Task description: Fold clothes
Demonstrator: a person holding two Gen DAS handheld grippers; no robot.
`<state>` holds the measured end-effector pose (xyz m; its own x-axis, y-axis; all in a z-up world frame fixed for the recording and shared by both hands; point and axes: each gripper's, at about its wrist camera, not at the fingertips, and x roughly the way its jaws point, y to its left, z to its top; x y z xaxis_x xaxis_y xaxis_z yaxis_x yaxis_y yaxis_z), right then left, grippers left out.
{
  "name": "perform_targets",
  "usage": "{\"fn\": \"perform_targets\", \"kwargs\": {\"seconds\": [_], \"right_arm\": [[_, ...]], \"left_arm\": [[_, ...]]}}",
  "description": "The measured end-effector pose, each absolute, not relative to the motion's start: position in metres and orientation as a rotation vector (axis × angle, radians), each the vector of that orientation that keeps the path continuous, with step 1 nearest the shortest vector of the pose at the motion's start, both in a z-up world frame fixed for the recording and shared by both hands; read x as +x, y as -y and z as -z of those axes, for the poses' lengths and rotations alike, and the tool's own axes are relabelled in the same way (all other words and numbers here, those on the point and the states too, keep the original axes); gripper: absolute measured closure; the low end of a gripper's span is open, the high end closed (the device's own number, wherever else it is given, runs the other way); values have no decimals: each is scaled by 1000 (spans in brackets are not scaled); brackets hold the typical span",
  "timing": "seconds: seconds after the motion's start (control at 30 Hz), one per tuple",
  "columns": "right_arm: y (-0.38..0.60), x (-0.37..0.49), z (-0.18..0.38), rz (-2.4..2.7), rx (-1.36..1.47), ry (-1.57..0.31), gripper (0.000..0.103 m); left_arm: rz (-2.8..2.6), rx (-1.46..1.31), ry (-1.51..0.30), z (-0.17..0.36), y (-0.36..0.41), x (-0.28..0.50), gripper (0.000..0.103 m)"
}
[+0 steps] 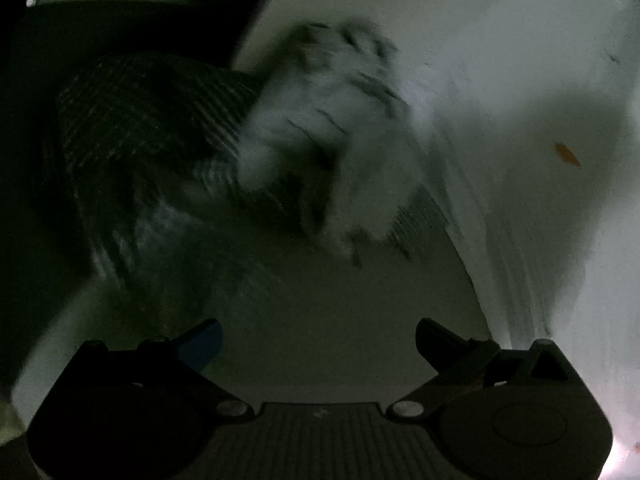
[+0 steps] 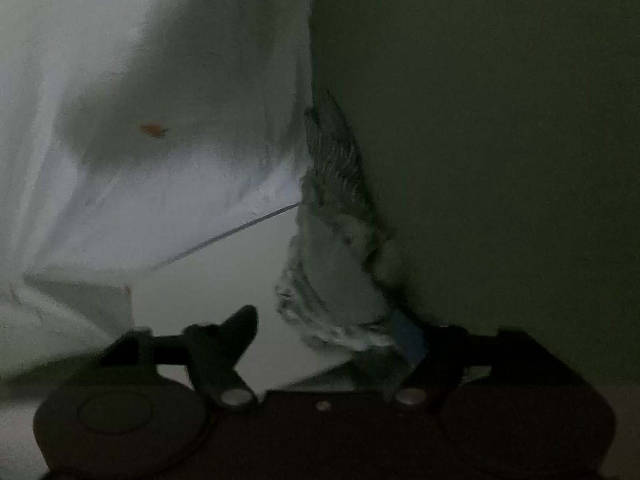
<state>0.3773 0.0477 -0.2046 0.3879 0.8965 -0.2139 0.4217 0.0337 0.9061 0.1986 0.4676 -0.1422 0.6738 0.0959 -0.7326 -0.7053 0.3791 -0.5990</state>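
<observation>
Both views are dark and blurred. In the left wrist view a white garment (image 1: pixel 500 100) with a small orange mark (image 1: pixel 567 155) hangs or lies at the right. A gloved hand (image 1: pixel 332 136) with a checked dark sleeve (image 1: pixel 140 120) is at its edge. My left gripper (image 1: pixel 318 342) is open and empty, below the hand. In the right wrist view the same white garment (image 2: pixel 140 120) with the orange mark (image 2: pixel 153 130) fills the left. My right gripper (image 2: pixel 332 332) is open; a patterned cloth edge (image 2: pixel 340 248) lies against its right finger (image 2: pixel 408 338).
A pale surface (image 1: pixel 340 320) lies under the left gripper. A dark band (image 1: pixel 160 12) runs along the upper left of the left wrist view. A plain dim greenish surface (image 2: pixel 500 140) fills the right of the right wrist view.
</observation>
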Motion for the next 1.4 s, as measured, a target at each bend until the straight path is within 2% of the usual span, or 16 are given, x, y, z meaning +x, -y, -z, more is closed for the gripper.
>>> {"fn": "perform_targets", "kwargs": {"seconds": [0.07,0.13,0.2,0.3,0.37,0.43,0.47,0.6,0.67,0.7,0.73,0.8,1.1,1.4], "right_arm": [[-83,398,208,-568,1522,-1224,52],[-119,419,210,-590,1474,-1242,75],[-143,432,221,-580,1444,-1283,81],[-194,466,236,-590,1393,-1306,82],[-222,480,244,-597,1370,-1318,76],[-239,486,254,-597,1387,-1335,44],[-247,489,259,-591,1384,-1357,41],[-264,495,266,-615,1355,-1396,40],[-261,496,263,-632,1347,-1386,47],[-257,497,262,-640,1348,-1384,58],[-249,497,260,-649,1354,-1382,81],[-230,495,254,-679,1412,-1350,100],[-103,484,149,-908,1747,-863,100],[54,465,24,-1150,1774,-446,100]], "left_arm": [[-556,-1081,-670,155,-491,208,3],[-563,-1111,-696,171,-512,221,11],[-568,-1145,-713,181,-525,229,13],[-560,-1148,-723,191,-536,236,19],[-566,-1136,-750,197,-541,241,20],[-575,-1125,-761,200,-546,244,20],[-578,-1120,-764,201,-548,246,20],[-602,-1118,-761,201,-556,254,20],[-618,-1118,-753,198,-559,259,20],[-623,-1117,-751,196,-559,261,20],[-624,-1112,-747,194,-559,264,20],[-628,-1101,-737,188,-556,270,20],[-619,-970,-698,151,-514,291,20],[-502,-787,-612,101,-412,309,19]]}}
